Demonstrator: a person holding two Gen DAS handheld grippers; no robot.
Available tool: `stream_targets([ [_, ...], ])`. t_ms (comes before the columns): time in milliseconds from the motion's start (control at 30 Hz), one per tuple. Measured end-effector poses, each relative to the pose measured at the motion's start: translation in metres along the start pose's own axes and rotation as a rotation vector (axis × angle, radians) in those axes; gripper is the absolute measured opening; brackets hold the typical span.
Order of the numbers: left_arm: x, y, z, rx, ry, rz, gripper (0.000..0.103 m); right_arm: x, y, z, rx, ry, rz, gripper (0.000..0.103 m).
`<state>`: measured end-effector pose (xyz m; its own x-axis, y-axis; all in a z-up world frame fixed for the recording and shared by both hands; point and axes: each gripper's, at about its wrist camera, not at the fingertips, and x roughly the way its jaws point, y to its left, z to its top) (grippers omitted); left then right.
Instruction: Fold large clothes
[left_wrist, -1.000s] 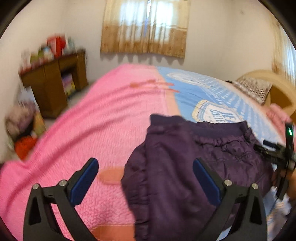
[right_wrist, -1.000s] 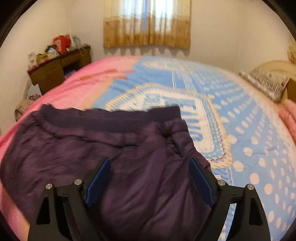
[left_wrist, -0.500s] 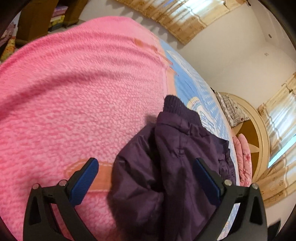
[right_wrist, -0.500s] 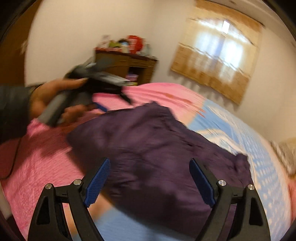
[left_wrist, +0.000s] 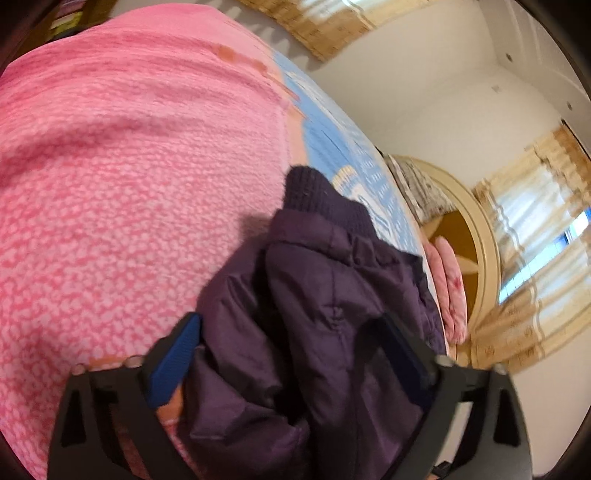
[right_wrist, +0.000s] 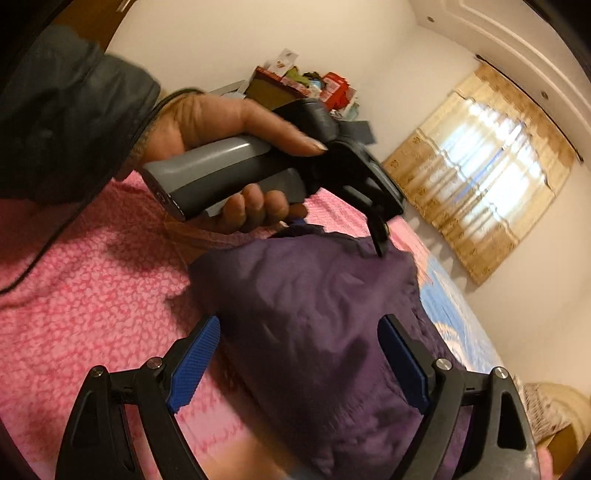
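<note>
Purple padded jacket (left_wrist: 332, 317) lies bunched on the bed (left_wrist: 129, 192), on the pink part of the cover, w/ the blue patterned part just beyond its far edge. Ribbed knit cuff (left_wrist: 314, 195) sticks out at the jacket's far end in the left wrist view.

Left tongs (left_wrist: 291, 350): jaws closing, a thick fold of jacket between them. Left blue pad (left_wrist: 173, 362) sits right at the fabric edge; right pad is dark and blurred against the cloth. Can't tell if the pads press yet, so no firm grip seen.

Right tongs (right_wrist: 299, 362): spread wide, released, hanging above the near side of the jacket, nothing pinched. Fabric shows between the fingers but lower down.

In the right wrist view the person's left hand (right_wrist: 221, 125), in a dark sleeve (right_wrist: 66, 110), holds the grey handle of the other tool over the jacket's far left corner; one black finger tip (right_wrist: 378, 236) dips onto the cloth.

Background: curtained window (right_wrist: 480, 162) far right, cluttered shelf (right_wrist: 306, 85) behind the hand, round headboard (left_wrist: 476, 251) w/ pillow.
</note>
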<state>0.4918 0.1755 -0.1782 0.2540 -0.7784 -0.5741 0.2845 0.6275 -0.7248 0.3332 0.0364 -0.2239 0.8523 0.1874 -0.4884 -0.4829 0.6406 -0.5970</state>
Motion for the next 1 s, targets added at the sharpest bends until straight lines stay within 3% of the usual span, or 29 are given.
stream_targets([
  [33,0.002,-0.001,0.000,0.004,0.011,-0.015,0.079,0.004,0.004,0.001,-0.017,0.000,0.002,0.086],
  [100,0.006,-0.001,-0.003,0.018,0.023,-0.026,0.058,0.013,0.009,0.001,-0.039,0.015,0.011,0.061],
  [167,0.005,-0.001,-0.005,0.037,0.016,-0.014,0.039,0.012,0.010,0.001,-0.030,0.022,0.028,0.048],
  [300,-0.015,-0.013,-0.014,0.049,-0.018,-0.032,0.017,-0.001,-0.001,0.001,0.026,0.023,0.080,0.032],
  [433,-0.041,-0.037,-0.032,0.084,-0.059,-0.037,0.014,-0.033,-0.002,0.000,0.057,-0.002,0.136,0.028],
  [667,-0.099,-0.055,-0.069,0.020,-0.115,-0.094,0.014,-0.100,-0.025,-0.013,0.229,-0.122,0.263,0.026],
  [867,-0.103,-0.116,-0.056,0.092,-0.160,-0.132,0.014,-0.145,-0.106,-0.045,0.581,-0.265,0.417,0.022],
  [1000,-0.064,-0.178,-0.025,0.182,-0.180,-0.161,0.014,-0.154,-0.173,-0.080,0.825,-0.339,0.456,0.020],
])
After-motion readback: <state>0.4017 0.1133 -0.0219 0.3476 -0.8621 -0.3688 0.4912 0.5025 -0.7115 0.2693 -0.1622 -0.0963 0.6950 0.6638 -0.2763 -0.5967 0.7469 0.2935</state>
